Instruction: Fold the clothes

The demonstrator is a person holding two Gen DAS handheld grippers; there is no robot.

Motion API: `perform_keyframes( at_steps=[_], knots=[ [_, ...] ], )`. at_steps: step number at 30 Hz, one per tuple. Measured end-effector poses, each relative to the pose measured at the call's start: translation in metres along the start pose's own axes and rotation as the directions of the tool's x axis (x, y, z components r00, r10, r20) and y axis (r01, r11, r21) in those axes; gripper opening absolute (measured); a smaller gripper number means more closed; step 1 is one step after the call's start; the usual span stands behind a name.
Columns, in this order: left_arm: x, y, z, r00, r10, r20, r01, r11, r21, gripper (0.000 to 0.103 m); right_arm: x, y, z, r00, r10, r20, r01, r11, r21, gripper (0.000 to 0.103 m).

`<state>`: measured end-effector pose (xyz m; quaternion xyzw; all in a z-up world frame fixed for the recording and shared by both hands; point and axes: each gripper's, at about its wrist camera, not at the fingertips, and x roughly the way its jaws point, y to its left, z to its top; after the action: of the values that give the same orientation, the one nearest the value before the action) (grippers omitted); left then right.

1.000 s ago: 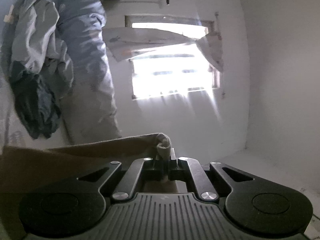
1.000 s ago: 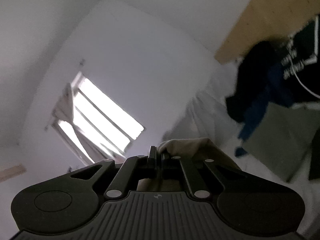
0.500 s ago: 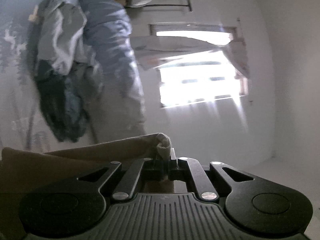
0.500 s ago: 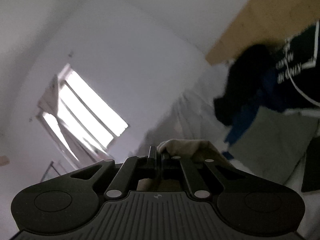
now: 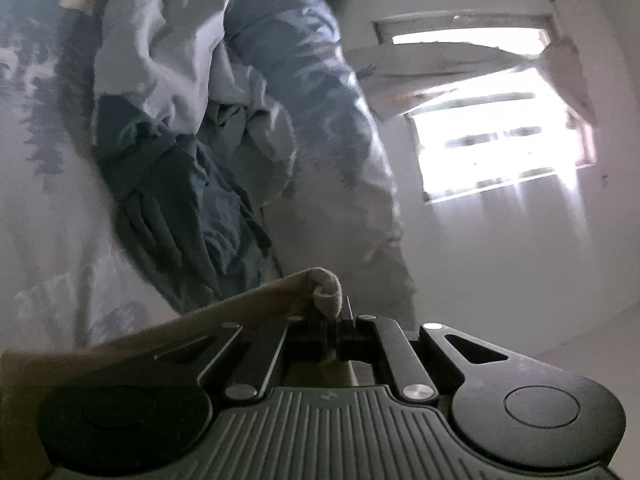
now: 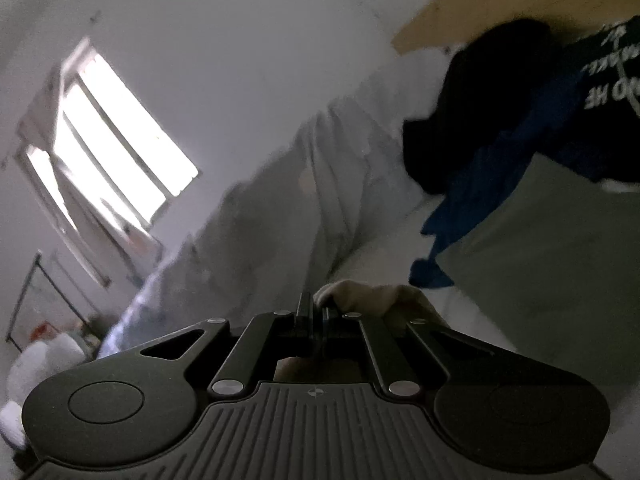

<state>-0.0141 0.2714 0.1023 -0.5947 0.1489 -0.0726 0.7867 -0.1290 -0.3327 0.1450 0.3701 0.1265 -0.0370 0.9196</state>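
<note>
White walls and a bright window [image 5: 496, 144] back a bed [image 5: 44, 216] heaped with clothes [image 5: 172, 148]. Soft, light beige garment [image 5: 256, 304] hangs between left gripper [image 5: 331, 330] and right gripper [image 6: 316, 318], fingers clamped on its corners.

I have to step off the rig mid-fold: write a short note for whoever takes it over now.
Left tongs: shut on a corner of the beige cloth garment, which stretches off to the left.
Right tongs: shut on a bunched bit of beige cloth, likely the same garment.
Nearby: crumpled pile of grey-blue clothes on the pale patterned bedspread; dark printed clothes and a flat grey-green piece to the right.
Done: two grips taken, garment lifted.
Left: lay it down, fold it, then the piles.
</note>
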Motion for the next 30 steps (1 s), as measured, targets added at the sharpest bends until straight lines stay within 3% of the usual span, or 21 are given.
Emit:
perform_keyframes(
  at_steps=[7,11,16,18,22,25,28,30],
  knots=[
    [0.075,0.051,-0.007,0.986,0.165,-0.023,-0.164,0.986,0.015,0.007,0.116,-0.025,-0.018,0.979,-0.089,-0.181,0.081,0.995,-0.053,0.005],
    [0.093,0.080,-0.011,0.978,0.209,-0.028,-0.208,0.978,0.033,0.007,0.163,-0.044,-0.038,0.960,-0.123,-0.253,0.114,0.992,-0.051,0.005],
    [0.084,0.091,-0.016,0.985,0.171,0.019,-0.172,0.980,0.097,0.007,0.189,-0.068,-0.054,0.948,-0.132,-0.288,0.131,0.991,-0.026,0.005],
    [0.075,0.090,-0.024,0.991,0.123,0.047,-0.129,0.978,0.162,0.018,0.192,-0.077,-0.058,0.947,-0.114,-0.301,0.118,0.993,-0.003,0.005],
    [0.061,0.087,-0.031,0.995,0.076,0.067,-0.087,0.978,0.190,0.020,0.202,-0.087,-0.057,0.946,-0.081,-0.313,0.090,0.996,0.013,0.005],
    [0.049,0.078,-0.031,0.992,0.048,0.117,-0.076,0.967,0.242,0.030,0.201,-0.077,-0.056,0.952,-0.110,-0.287,0.110,0.994,-0.015,0.006],
    [0.041,0.069,-0.032,0.986,0.038,0.159,-0.089,0.941,0.328,0.047,0.193,-0.059,-0.058,0.966,-0.133,-0.223,0.123,0.991,-0.058,0.011],
    [0.040,0.065,-0.033,0.988,0.032,0.149,-0.087,0.920,0.383,0.056,0.181,-0.051,-0.055,0.983,-0.117,-0.144,0.105,0.991,-0.089,0.026]
  ],
)
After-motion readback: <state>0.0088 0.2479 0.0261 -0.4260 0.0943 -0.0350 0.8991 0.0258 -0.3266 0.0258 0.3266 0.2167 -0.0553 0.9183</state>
